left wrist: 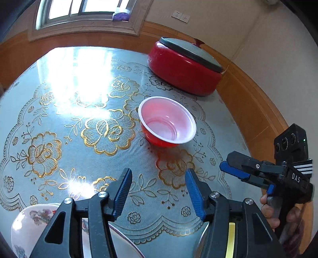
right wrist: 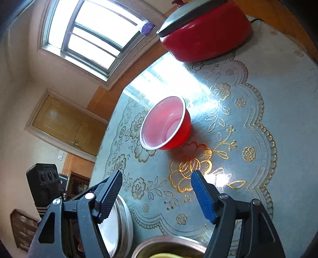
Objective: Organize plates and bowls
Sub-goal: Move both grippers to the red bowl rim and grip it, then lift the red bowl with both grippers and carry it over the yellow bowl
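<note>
Both my claws standing open, holding nothing: left claw [left wrist: 159, 193], right claw [right wrist: 157, 195]. Red bowl [left wrist: 167, 121] sitting alone, middle of frame, on desk [left wrist: 83, 139]. I think I'm between grabs; next, reaching forward, closing on bowl rim.

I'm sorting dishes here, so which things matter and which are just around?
For the job: red bowl, flowered dish, metal plate, metal bowl.

Just around: red cooker, tablecloth, wall sockets, window.
</note>
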Motion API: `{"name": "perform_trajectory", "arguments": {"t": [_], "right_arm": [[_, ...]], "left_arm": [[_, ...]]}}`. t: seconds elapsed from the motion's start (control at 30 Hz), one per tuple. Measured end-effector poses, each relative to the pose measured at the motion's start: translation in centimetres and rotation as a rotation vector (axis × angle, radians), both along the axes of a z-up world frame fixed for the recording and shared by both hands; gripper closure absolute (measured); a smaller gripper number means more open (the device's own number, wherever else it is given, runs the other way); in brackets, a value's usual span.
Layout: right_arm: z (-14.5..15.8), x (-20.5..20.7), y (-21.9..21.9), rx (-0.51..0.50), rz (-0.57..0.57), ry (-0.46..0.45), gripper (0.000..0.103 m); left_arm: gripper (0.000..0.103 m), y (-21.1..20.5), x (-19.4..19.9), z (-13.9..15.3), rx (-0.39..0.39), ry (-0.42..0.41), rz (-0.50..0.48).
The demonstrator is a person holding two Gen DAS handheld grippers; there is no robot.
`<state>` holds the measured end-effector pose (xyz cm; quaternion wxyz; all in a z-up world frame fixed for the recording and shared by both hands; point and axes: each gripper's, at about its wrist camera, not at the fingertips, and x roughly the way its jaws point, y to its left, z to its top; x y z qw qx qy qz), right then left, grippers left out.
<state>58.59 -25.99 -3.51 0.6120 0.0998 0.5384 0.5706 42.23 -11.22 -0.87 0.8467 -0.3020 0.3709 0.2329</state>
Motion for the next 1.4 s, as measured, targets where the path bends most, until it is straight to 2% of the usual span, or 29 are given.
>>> {"name": "perform_trajectory", "arguments": {"t": [0.17,0.33,0.4,0.5,0.6,0.67,0.7,0.73,0.77,0.87,1.03,1.4], "right_arm": [[-0.9,1.8,2.8,0.013,-0.046,0.058,0.03],[-1.7,2.3,4.9,0.007,-0.062,0.038,0.031],[-1.9,2.4,5.5,-0.011,-0.067,0.004,0.046],[-2.4,2.5,6.1,-0.044,-0.072,-0.025,0.061],[-2.6,2.6,6.6,-0.056,-0.076,-0.045,0.068],[-2.7,2.6,6.7,-0.062,-0.077,-0.065,0.075],[-2.7,2.5,6.8,-0.069,-0.076,-0.076,0.083],[-2.7,2.5,6.8,-0.069,-0.072,-0.077,0.086],[-2.6,2.4,6.7,-0.065,-0.067,-0.078,0.088],[-1.9,2.2,6.1,-0.065,-0.064,-0.107,0.09],[-0.7,1.8,4.9,-0.054,-0.05,-0.111,0.09],[1.4,-1.3,-0.5,-0.018,-0.057,-0.143,0.09]], "left_arm": [[0.047,3.3,1.6,-0.5,-0.05,-0.026,0.046],[0.046,5.2,3.8,-0.9,-0.028,-0.014,0.071],[0.046,5.9,4.7,-1.2,-0.032,-0.02,0.076],[0.047,6.9,5.9,-1.8,-0.067,-0.033,0.061],[0.051,7.5,6.9,-2.5,-0.068,-0.015,0.054],[0.066,7.6,7.4,-3.0,-0.07,-0.011,0.037],[0.069,7.6,7.8,-3.2,-0.07,-0.002,0.033],[0.074,7.4,7.8,-3.3,-0.073,0.001,0.024],[0.075,7.1,7.7,-3.2,-0.07,0.004,0.013],[0.075,5.8,7.2,-2.6,-0.02,0.014,-0.011],[0.074,4.2,5.4,-1.5,-0.041,-0.007,-0.03],[0.074,-2.1,1.3,1.6,-0.004,-0.045,-0.099]]}}
